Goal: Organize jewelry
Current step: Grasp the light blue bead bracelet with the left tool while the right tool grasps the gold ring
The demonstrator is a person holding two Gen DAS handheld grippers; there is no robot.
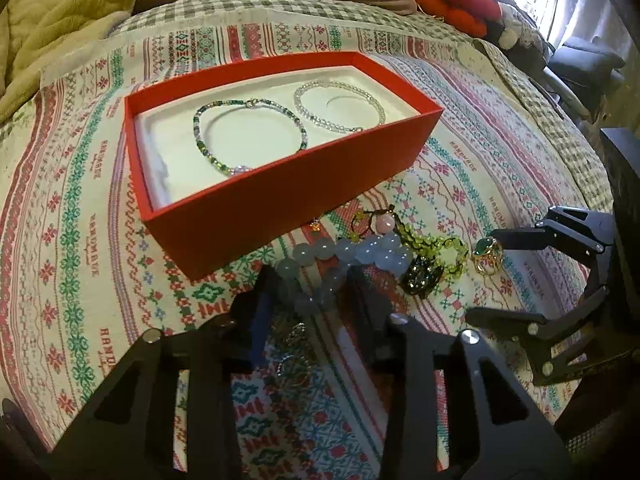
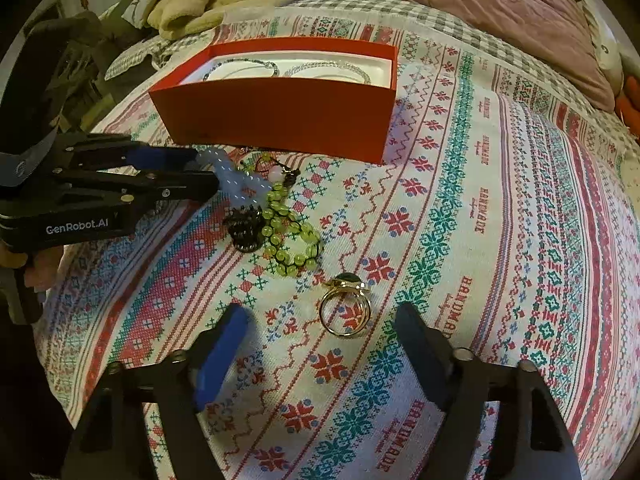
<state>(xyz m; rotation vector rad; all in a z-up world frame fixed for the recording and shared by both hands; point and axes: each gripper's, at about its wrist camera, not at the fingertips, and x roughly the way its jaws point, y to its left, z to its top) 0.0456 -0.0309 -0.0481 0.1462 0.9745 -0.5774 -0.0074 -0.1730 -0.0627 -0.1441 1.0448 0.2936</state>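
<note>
- Straddling a pale blue bead bracelet (image 1: 344,256), the left gripper (image 1: 312,280) has its jaws narrowed; contact with the beads cannot be told.
- Right gripper (image 2: 320,320) stands wide around a gold ring with a green stone (image 2: 345,307) on the patterned cloth (image 2: 500,240), pads apart from it.
- Green bead bracelet (image 2: 294,236) and a dark ring (image 2: 245,229) lie between.
- Beyond, a red box (image 1: 304,184) holds two bracelets.

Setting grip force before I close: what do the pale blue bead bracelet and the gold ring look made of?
Pale blue bead bracelet: translucent, glossy round beads, likely polished stone or glass; they glow where the light passes through. Gold ring: shiny yellow metal band with a dark green stone; whether solid or plated gold cannot be told.
</note>
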